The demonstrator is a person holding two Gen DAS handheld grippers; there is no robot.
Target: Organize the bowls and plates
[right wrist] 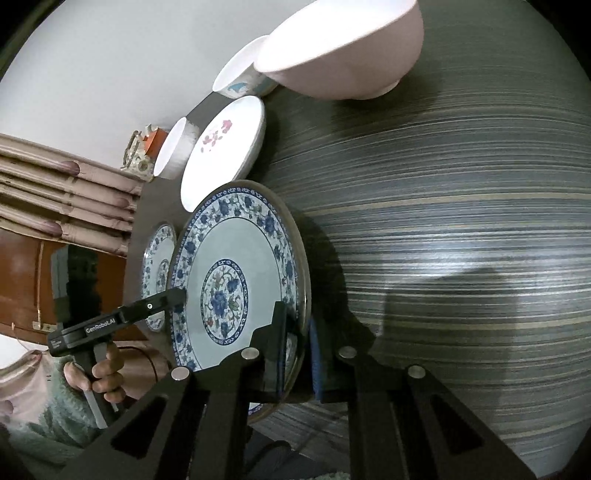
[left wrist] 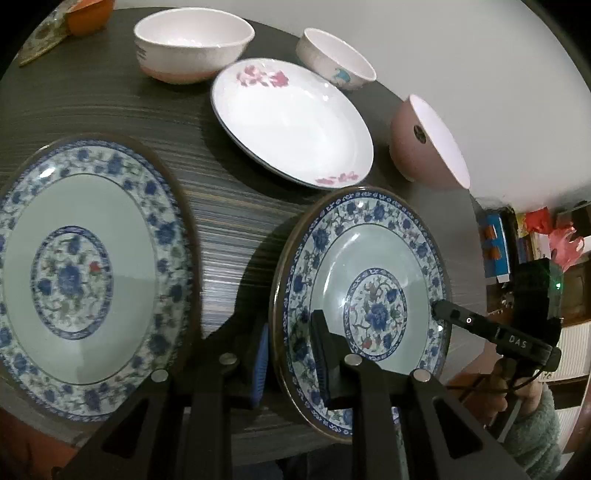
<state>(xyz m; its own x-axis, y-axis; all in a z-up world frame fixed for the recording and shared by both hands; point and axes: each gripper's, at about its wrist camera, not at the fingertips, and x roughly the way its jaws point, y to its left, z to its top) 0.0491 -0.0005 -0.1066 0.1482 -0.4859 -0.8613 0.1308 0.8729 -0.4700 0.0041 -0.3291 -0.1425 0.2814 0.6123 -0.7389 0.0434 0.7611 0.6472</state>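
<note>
Both grippers are shut on one blue floral plate (left wrist: 369,295), held just above the dark striped table (left wrist: 221,206). My left gripper (left wrist: 291,354) pinches its near rim. My right gripper (left wrist: 439,310) clamps the opposite rim. In the right wrist view the same plate (right wrist: 236,273) sits in my right gripper (right wrist: 299,354), and the left gripper (right wrist: 177,295) grips its far edge. A second blue floral plate (left wrist: 81,273) lies flat on the table to the left; it also shows in the right wrist view (right wrist: 159,266).
A white plate with pink flowers (left wrist: 295,118) lies behind. Around it stand a wide white bowl (left wrist: 192,40), a small white bowl (left wrist: 332,55) and a pink bowl (left wrist: 424,136) by the table's right edge. An orange object (left wrist: 88,14) sits far left.
</note>
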